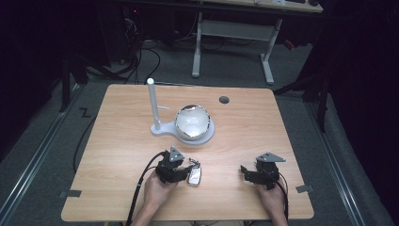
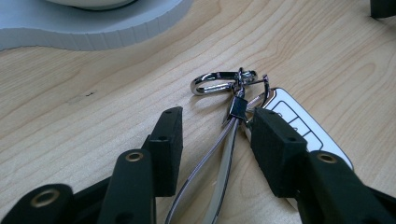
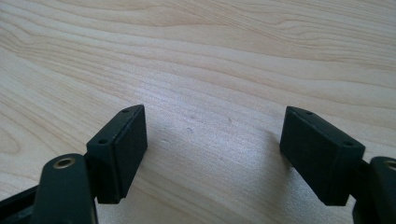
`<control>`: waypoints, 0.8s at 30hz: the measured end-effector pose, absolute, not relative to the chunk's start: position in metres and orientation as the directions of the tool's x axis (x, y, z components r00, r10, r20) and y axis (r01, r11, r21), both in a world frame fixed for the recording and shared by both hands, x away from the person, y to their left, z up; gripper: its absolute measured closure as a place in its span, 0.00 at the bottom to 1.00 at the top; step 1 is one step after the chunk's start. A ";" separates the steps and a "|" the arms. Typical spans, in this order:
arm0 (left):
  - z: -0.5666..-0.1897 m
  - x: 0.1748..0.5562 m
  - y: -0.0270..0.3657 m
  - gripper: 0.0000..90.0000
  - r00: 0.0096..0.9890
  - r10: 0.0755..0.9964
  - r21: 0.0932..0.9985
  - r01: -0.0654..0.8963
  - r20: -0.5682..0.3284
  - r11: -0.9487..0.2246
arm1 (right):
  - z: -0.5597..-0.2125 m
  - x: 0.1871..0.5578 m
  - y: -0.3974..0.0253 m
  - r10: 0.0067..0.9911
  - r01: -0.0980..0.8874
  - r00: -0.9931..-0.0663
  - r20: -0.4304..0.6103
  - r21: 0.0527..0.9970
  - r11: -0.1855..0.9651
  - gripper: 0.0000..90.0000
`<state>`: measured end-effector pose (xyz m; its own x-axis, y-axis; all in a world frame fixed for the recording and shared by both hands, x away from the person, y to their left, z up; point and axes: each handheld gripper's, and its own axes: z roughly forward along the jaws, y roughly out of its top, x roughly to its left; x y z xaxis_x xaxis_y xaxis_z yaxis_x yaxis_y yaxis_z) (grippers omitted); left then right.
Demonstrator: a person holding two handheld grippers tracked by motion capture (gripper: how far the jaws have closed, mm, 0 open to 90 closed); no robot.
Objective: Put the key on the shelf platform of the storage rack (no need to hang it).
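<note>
A white car key fob (image 1: 194, 177) (image 2: 300, 127) lies flat on the wooden table (image 1: 122, 150) near the front. A silver carabiner clip (image 2: 215, 82) and a looped metal-edged strap (image 2: 223, 161) are attached to it. My left gripper (image 1: 182, 171) (image 2: 217, 120) is open and low over the table. Its jaws straddle the strap, and the right jaw rests beside the fob's edge. My right gripper (image 1: 246, 173) (image 3: 215, 120) stands open over bare wood at the front right, with nothing between its jaws.
A white stand base (image 1: 162, 129) (image 2: 93, 25) carries an upright white post (image 1: 152, 101) and a shiny round bowl (image 1: 192, 122) at mid-table, just beyond the key. A round cable hole (image 1: 224, 100) sits near the far edge. A desk frame stands on the floor behind.
</note>
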<state>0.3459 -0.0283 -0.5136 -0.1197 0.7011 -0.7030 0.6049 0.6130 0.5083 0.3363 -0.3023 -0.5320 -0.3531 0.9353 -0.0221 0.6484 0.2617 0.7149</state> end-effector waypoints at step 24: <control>-0.519 0.357 -0.048 0.76 -0.102 0.726 0.529 0.618 -0.680 0.581 | -0.532 0.336 -0.302 0.935 0.648 -0.353 -0.022 0.715 0.262 0.26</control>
<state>0.3570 -0.0477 -0.5192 -0.1019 0.7265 -0.6796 0.6185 0.5814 0.5287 0.3363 -0.3023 -0.5320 -0.3533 0.9353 -0.0220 0.6484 0.2617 0.7149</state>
